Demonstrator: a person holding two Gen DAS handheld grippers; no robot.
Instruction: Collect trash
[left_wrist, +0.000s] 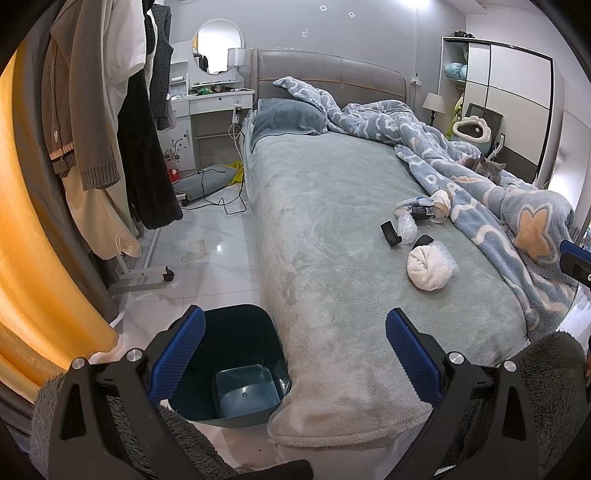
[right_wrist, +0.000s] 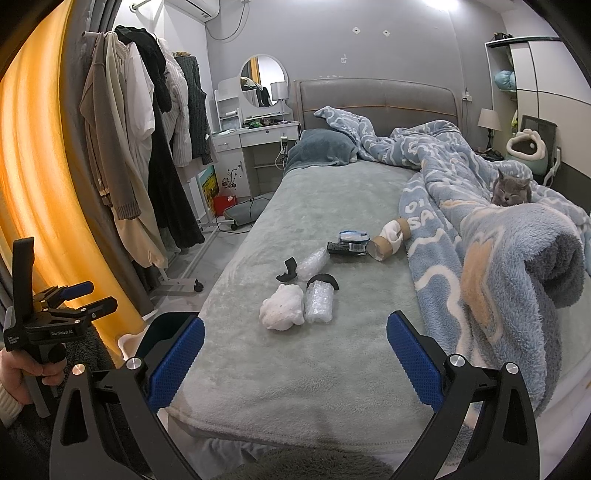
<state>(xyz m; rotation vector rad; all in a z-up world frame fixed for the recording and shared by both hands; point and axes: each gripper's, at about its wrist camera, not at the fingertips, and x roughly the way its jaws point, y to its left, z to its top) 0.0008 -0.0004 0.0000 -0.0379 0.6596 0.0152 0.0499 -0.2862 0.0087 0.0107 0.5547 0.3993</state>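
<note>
A wide bed with a grey-green plush cover (right_wrist: 295, 369) fills most of both views, and a blue fleece blanket with a cream cloud pattern (right_wrist: 498, 266) lies heaped along its right side, with a grey cat (right_wrist: 511, 192) resting in the folds. A dark teal plastic waste bin (left_wrist: 236, 369) stands on the white tiled floor, touching the bed's near left corner; it looks empty.

The trash lies scattered in a loose cluster on the cover, well apart from the bin: a crumpled white wad of paper (right_wrist: 282, 307), a roll of clear bubble wrap (right_wrist: 320, 301) just beside it, two cardboard tubes (right_wrist: 384, 246) against the blanket's edge, a flat black packet with a barcode label (right_wrist: 347, 248), and a small bent black scrap (right_wrist: 288, 271).

The left gripper (left_wrist: 295, 356) hangs above the bin and bed corner, its blue-padded jaws spread wide, holding nothing. The right gripper (right_wrist: 295, 362) hovers over the bed's near end, likewise wide apart and empty.
</note>
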